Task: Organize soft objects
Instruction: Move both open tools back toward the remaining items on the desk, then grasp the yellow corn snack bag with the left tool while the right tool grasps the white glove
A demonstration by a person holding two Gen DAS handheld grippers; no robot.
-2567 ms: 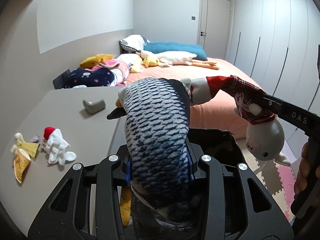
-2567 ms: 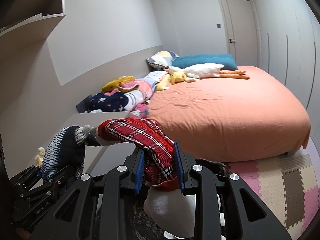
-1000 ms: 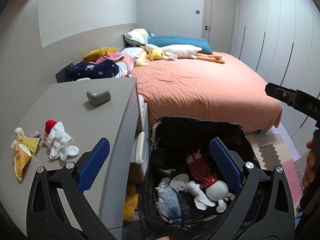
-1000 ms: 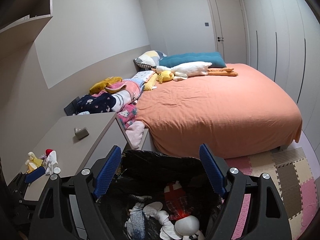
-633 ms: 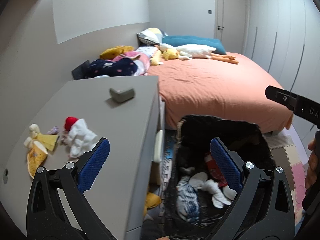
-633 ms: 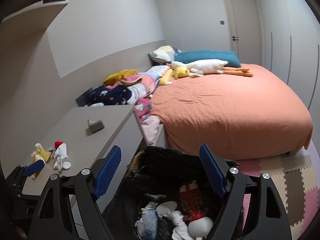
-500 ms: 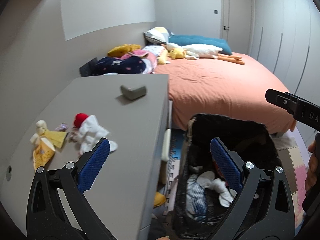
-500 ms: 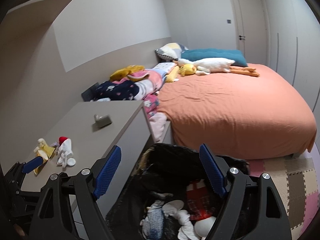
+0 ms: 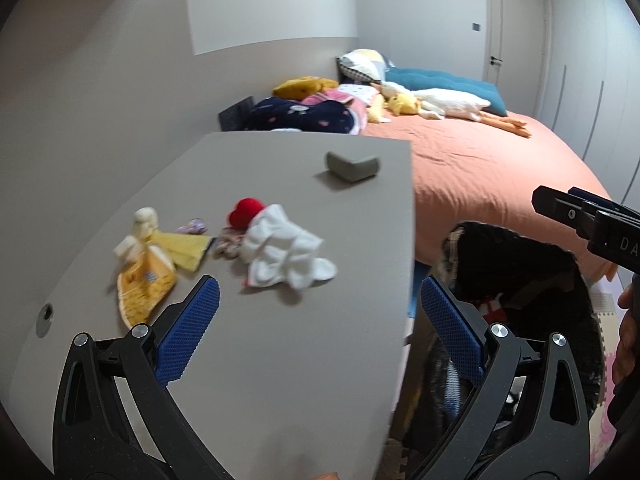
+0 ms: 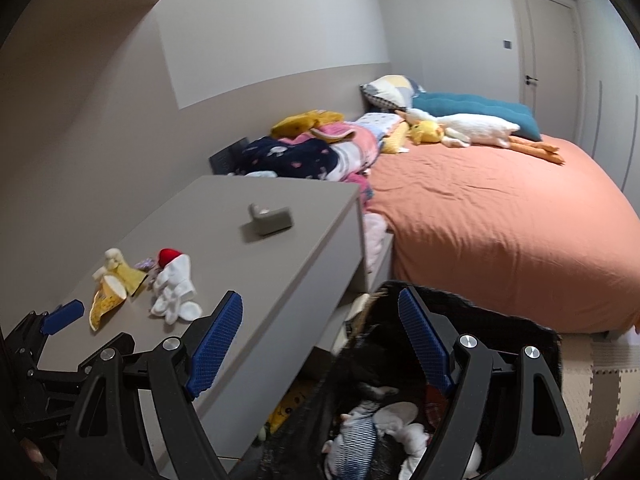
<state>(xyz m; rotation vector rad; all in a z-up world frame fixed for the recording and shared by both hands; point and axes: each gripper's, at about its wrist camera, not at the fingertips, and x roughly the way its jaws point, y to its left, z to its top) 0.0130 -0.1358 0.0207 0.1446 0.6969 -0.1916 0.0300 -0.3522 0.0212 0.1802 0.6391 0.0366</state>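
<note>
Both our grippers are spread wide and hold nothing.

Our left gripper (image 9: 316,312) hangs over the grey desk (image 9: 280,360) – its blue pads are far apart, with only desk top between them. Just ahead of it lie a white soft toy with a red hat (image 9: 280,248) and a yellow doll (image 9: 150,264), near each other. A small grey block (image 9: 352,165) sits farther back on the desk. Our right gripper (image 10: 320,340) is wide too – it hangs over the edge of the black bag (image 10: 480,328) beside the desk. In the bag we see a blue fish toy (image 10: 356,436) and more soft toys. The orange bed (image 10: 500,220) is behind.
</note>
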